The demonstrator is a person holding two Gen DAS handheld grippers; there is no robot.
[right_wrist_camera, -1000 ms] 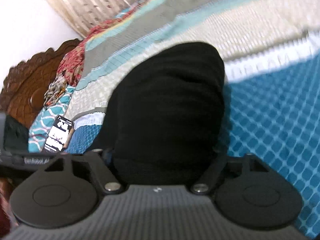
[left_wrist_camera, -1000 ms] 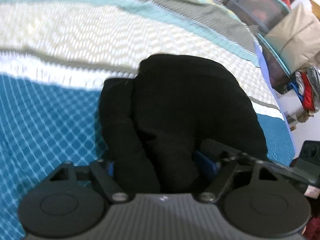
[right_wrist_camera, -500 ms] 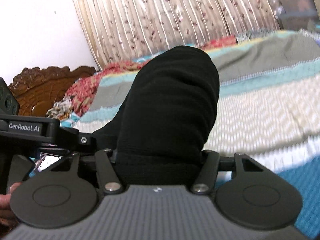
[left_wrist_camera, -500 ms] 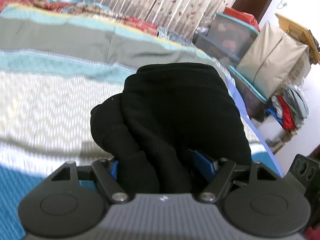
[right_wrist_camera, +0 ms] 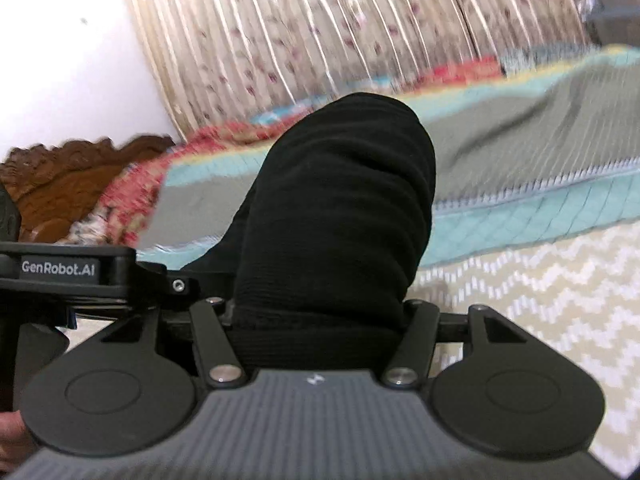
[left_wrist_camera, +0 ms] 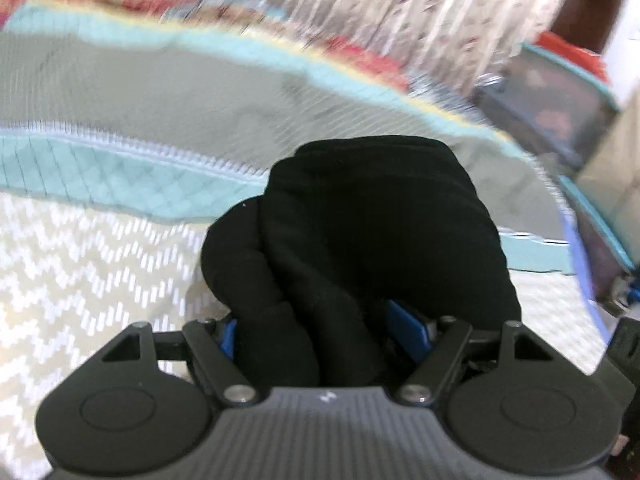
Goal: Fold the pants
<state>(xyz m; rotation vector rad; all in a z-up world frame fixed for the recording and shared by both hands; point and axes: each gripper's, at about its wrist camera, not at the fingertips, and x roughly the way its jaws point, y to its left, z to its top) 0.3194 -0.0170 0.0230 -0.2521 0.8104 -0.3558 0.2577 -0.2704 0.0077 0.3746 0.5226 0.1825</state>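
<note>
The black pants [left_wrist_camera: 372, 240] are bunched in a thick fold and held up over the striped bedspread [left_wrist_camera: 100, 264]. My left gripper [left_wrist_camera: 324, 340] is shut on one end of the fold; blue pads [left_wrist_camera: 406, 330] show beside the cloth. My right gripper [right_wrist_camera: 316, 316] is shut on the other end of the black pants [right_wrist_camera: 340, 208], whose cloth hides its fingertips. The left gripper's body [right_wrist_camera: 64, 276] shows at the left of the right wrist view, close beside the right one.
A floral curtain [right_wrist_camera: 320, 28] hangs behind the bed. A carved wooden headboard [right_wrist_camera: 60, 176] stands at the left. Storage boxes [left_wrist_camera: 548, 100] and a tan bag are stacked past the bed's right edge [left_wrist_camera: 576, 240].
Both grippers have lifted and carried the pants toward the far side of the bed. The views tilted up from the blue checked part to the grey and teal stripes and the curtain.
</note>
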